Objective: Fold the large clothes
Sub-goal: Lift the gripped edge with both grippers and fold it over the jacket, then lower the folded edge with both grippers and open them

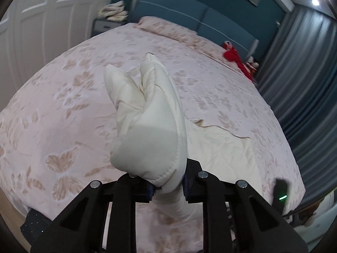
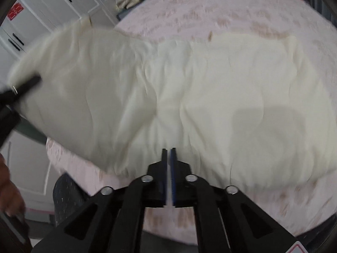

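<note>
Left gripper (image 1: 168, 186) clenches a padded edge of the cream garment (image 2: 168, 97), raised at the left of the pink bed (image 1: 63, 109). Right gripper (image 2: 168, 177) is closed, empty. The thick edge could slip free.

garment (image 2: 168, 88): motion-blurred | left hand-held gripper (image 2: 19, 90): blurred, cut by edge
</note>
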{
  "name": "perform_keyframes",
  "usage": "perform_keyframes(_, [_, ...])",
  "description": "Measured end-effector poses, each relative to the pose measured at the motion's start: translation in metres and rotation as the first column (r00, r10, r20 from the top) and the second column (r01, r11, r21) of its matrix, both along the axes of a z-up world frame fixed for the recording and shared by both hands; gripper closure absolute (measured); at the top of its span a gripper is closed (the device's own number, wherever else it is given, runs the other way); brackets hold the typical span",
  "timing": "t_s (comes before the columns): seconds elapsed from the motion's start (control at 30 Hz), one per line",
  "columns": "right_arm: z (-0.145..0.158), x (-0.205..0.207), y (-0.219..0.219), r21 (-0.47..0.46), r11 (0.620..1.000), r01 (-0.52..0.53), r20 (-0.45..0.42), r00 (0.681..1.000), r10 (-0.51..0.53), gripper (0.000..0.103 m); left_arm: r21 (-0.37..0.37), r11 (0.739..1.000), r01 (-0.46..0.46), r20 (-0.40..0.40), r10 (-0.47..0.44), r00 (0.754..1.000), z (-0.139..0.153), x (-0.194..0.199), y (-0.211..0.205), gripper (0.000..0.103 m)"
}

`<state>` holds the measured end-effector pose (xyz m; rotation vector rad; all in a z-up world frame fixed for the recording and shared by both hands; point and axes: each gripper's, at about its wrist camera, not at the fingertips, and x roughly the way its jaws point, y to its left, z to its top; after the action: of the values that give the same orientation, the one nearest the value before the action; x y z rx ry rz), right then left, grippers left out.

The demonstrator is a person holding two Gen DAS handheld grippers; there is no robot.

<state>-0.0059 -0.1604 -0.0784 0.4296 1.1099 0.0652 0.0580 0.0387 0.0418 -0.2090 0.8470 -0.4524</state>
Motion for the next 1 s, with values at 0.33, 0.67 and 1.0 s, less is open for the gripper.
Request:
perform_keyframes(0.33, [-0.054, 0.008, -0.008, 0.169, 0.984, 0.053, -0.029, 0.998, -0.049, 0.103, 0.074, 0.981, 0.178, 0.041, -0.181, 0.983, 0.012, -0.037, -0.081, 0.085])
perform_keyframes(0.67, [-0.001, -0.065, -0.074, 0.164, 0.971, 0.171, 0.004, 0.985, -0.174, 0.103, 0.114, 0.923, 0.368, -0.034, -0.366, 0.93, -0.015, -0.053, -0.182, 0.085])
perform_keyframes(1.0, [0.032, -0.123, -0.147, -0.074, 0.957, 0.281, -0.021, 0.959, -0.283, 0.103, 0.218, 0.867, 0.448, -0.165, -0.42, 0.893, -0.088, -0.073, -0.259, 0.085])
